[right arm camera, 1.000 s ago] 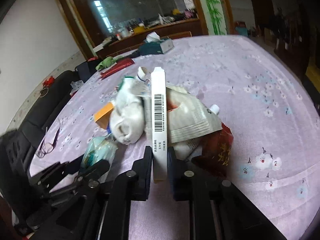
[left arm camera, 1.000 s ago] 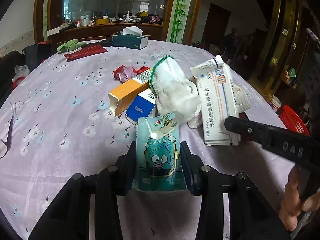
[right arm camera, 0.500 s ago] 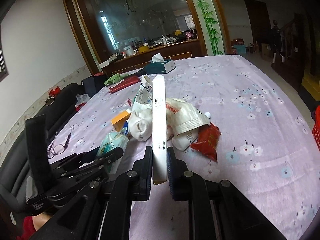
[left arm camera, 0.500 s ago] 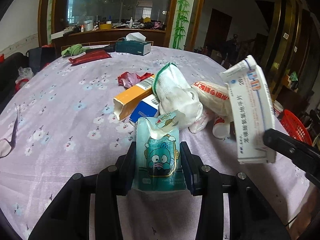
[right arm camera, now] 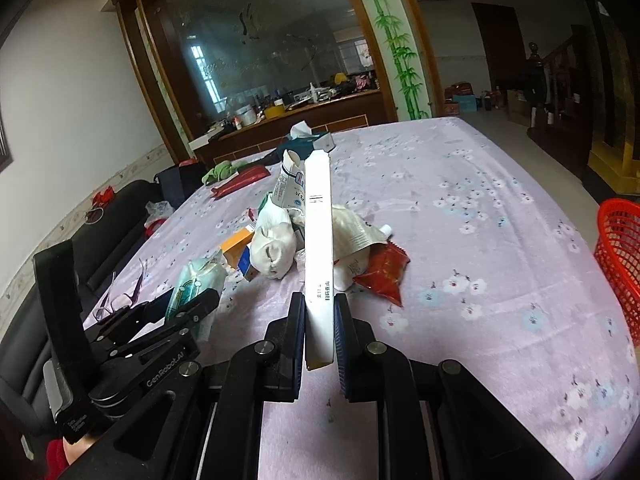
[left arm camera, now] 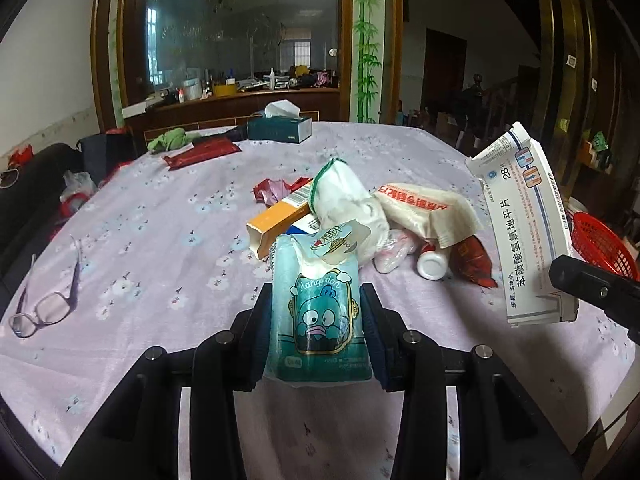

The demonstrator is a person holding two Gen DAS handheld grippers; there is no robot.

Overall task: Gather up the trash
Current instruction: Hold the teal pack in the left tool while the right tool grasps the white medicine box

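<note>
From the left wrist view, the left hand-held gripper (left arm camera: 318, 320) was clamped on a teal tissue pack (left arm camera: 318, 312) printed with a cartoon face, its two pads pressing the pack's sides and holding it upright above the desk (left arm camera: 160, 240), which wore a lilac cloth with small flowers. Beyond the pack lay the trash heap — an orange carton (left arm camera: 278, 220), a white glove with a green cuff (left arm camera: 348, 204), a cream pouch with red print (left arm camera: 424, 212), a small white bottle (left arm camera: 432, 266) and a red wrapper (left arm camera: 474, 260), all touching or overlapping. A pair of glasses (left arm camera: 44, 304) rested on the cloth well to the left. At the right edge a white medicine box (left arm camera: 528, 232) stood raised in the air, its lower end pinched by the other gripper's dark finger. A red basket (left arm camera: 600, 244) sat past the desk's right rim, and a tissue box (left arm camera: 280, 128) stood at the far side.

From the right wrist view, the right hand-held gripper (right arm camera: 319, 344) was closed on the narrow edge of that medicine box (right arm camera: 318, 256), which rose upright between the pads, clear of the desk (right arm camera: 480, 240). The heap lay just behind it — the glove (right arm camera: 274, 240) to the left, the red wrapper (right arm camera: 382, 272) to the right. The left hand-held gripper (right arm camera: 188, 300) showed at the lower left with the tissue pack (right arm camera: 196, 280) in its grip. The red basket (right arm camera: 620, 256) was at the right edge, beyond the desk.
</note>
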